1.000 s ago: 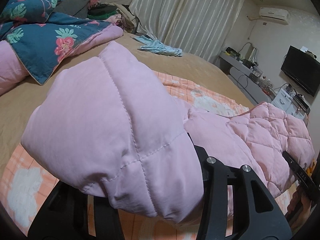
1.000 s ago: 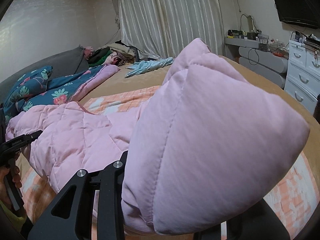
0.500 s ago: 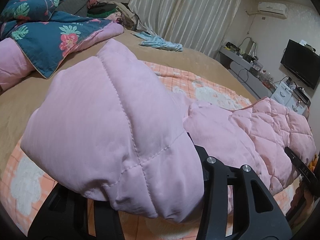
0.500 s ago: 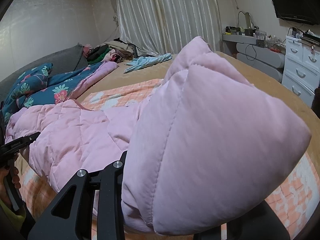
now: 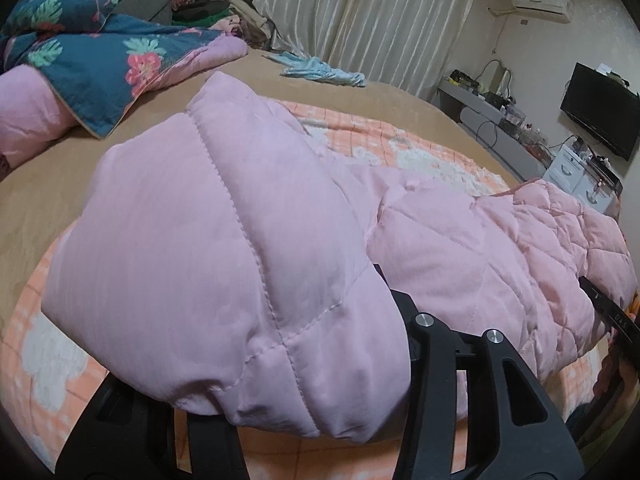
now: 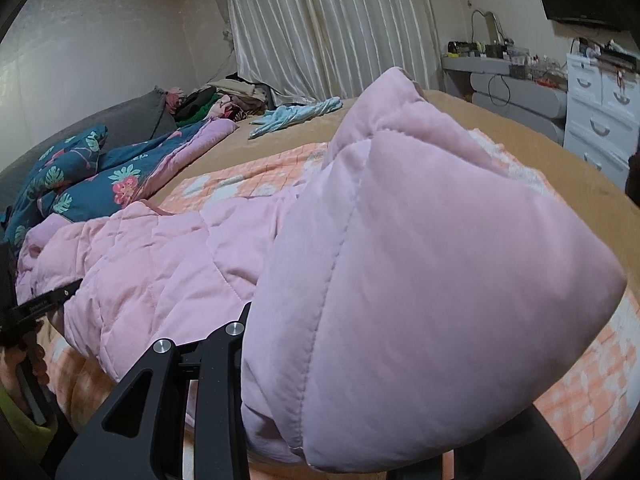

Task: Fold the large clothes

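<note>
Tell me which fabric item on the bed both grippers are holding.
The pink quilted jacket, clamped at each end; the floral quilt and light-blue garment lie untouched farther back.

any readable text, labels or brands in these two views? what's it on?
"DAS": partial white lettering on the right gripper finger at the left wrist view's edge; the rest is cut off.
White lettering on the left gripper finger in the right wrist view: too small to read.
Nothing else legible.

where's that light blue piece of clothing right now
The light blue garment lies on the tan bedspread at the far side of the bed, just before the curtains, right of the floral quilt.
</note>
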`<state>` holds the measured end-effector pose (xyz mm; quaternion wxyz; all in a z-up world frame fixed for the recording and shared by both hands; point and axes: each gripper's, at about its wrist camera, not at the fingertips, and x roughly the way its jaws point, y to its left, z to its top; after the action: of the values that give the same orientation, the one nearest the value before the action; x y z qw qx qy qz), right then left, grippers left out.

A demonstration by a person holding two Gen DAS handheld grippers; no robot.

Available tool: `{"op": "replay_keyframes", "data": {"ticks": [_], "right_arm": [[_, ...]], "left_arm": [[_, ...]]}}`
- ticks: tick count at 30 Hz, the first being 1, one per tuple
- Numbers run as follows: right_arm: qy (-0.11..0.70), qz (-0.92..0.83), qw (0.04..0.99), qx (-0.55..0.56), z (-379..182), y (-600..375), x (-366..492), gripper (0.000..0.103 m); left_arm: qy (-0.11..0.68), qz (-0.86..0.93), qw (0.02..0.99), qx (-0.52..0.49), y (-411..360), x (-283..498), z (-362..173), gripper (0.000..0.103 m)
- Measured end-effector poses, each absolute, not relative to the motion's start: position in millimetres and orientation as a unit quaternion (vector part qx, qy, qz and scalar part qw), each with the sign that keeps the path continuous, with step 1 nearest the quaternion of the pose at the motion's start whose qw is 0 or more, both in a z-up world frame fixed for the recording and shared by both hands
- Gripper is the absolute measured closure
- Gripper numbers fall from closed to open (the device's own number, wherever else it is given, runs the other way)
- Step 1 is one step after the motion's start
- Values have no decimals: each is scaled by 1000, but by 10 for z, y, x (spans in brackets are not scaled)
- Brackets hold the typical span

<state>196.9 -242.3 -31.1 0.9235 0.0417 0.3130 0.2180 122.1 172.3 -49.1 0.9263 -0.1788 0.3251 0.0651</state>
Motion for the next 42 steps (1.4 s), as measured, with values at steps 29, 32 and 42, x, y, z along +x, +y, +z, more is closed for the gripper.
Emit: {"op": "replay_keyframes", "data": {"ticks": [29, 32, 42], "right_arm": [[406, 122, 900, 98, -583, -3005, 1669, 4], [387, 124, 910, 79, -419, -3006, 1477, 4], [327, 161, 931, 33, 92, -2831, 903, 4]], "left_arm": [[357, 77, 912, -186, 1654, 773, -550, 10], [357, 72, 913, -183, 1599, 660, -463, 9], [313, 52, 939, -137, 1239, 306, 23, 9]]}}
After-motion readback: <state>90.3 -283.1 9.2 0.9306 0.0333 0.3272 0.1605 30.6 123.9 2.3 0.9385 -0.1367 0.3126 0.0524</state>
